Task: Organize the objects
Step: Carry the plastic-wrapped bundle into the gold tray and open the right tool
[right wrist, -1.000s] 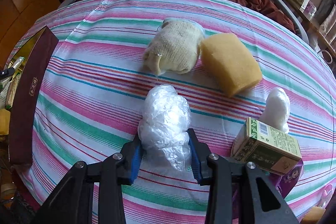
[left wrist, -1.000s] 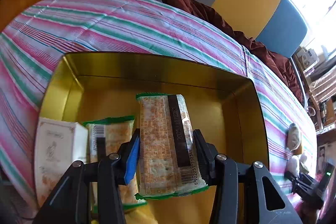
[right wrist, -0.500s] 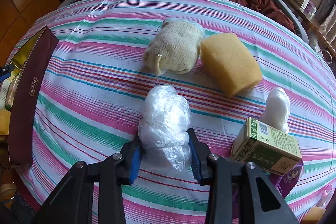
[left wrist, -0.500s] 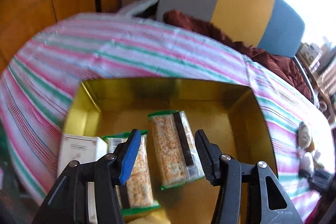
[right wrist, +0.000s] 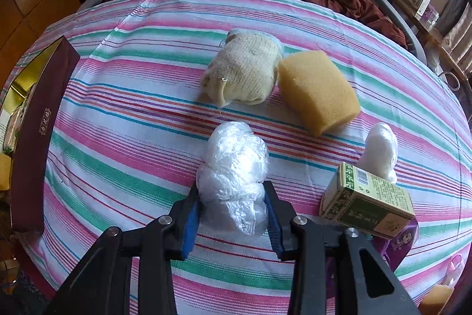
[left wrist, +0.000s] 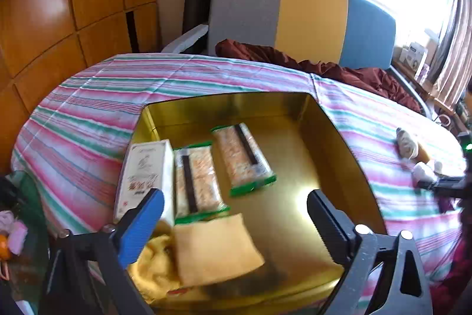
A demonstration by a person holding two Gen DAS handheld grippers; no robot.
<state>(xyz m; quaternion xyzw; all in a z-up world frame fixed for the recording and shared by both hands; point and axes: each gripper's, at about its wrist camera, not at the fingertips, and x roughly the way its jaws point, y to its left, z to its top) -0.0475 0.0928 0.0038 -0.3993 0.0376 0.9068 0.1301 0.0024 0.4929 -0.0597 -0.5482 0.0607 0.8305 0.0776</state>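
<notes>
Left wrist view: spread left gripper [left wrist: 234,208] above gold tin [left wrist: 339,155] holding two green-edged cracker packets [left wrist: 243,160], print unreadable; right gripper [right wrist: 233,210] pinches crumpled clear plastic bag [right wrist: 234,164].

Gold tin [left wrist: 339,138]: two cracker packs [left wrist: 243,158], one white box [left wrist: 146,170]. Cloth, centre frame: two plastic wads [right wrist: 233,167], one sponge [right wrist: 318,93].

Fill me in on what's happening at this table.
A person with two handheld tongs is sorting items into a gold tin on a striped cloth. The left tongs hang open above the tin, holding nothing; two cracker packs, a white box and a yellow sponge lie inside. The right tongs are closed around a crumpled plastic bag on the cloth. A knit bundle, another sponge and a green box wait nearby.
</notes>
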